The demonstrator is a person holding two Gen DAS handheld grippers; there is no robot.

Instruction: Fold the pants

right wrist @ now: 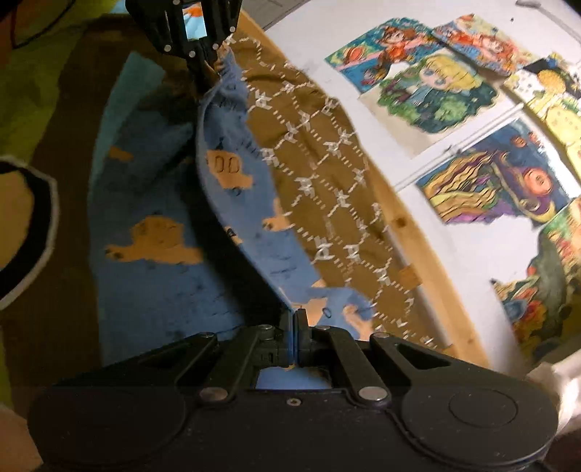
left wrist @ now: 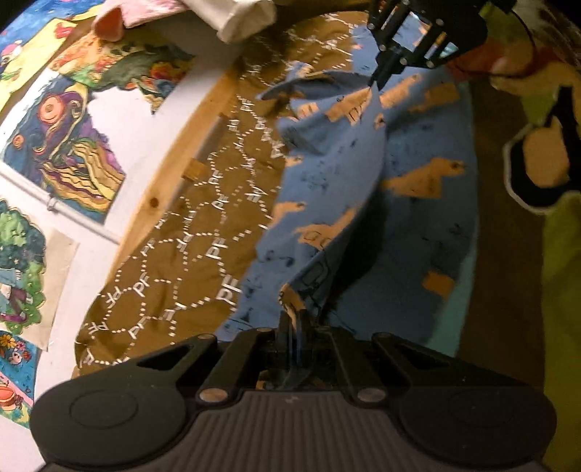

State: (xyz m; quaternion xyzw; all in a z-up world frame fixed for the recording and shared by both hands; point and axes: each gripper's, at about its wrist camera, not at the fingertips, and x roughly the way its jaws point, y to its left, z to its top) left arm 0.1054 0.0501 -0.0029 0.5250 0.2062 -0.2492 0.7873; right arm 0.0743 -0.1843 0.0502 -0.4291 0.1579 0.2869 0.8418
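Two hand-held grippers hold up one edge of a pair of blue pants (left wrist: 410, 203) printed with tan animal shapes, over a brown bedspread (left wrist: 203, 225) patterned with dotted white hexagons and letters. The left gripper (left wrist: 292, 319) is clenched on a bunched corner of the blue fabric, the cloth pinched between its black fingers (left wrist: 283, 326) and trailing away across the bed. The right gripper (right wrist: 296, 319) is likewise clamped tight on the opposite corner, a thin fold of the pants caught between its closed jaws. Between the two grips the raised edge of the garment hangs in a ridge, while the rest lies spread flat on the bedspread below. Each gripper shows in the other's view, at the far end of the lifted edge. A pale wooden bed rail (right wrist: 410, 232) runs along the side of the bedspread, and beyond it a white wall (right wrist: 319, 32) carries several colourful cartoon pictures (right wrist: 432, 90). Both views are blurred, so the finer print on the fabric cannot be made out.
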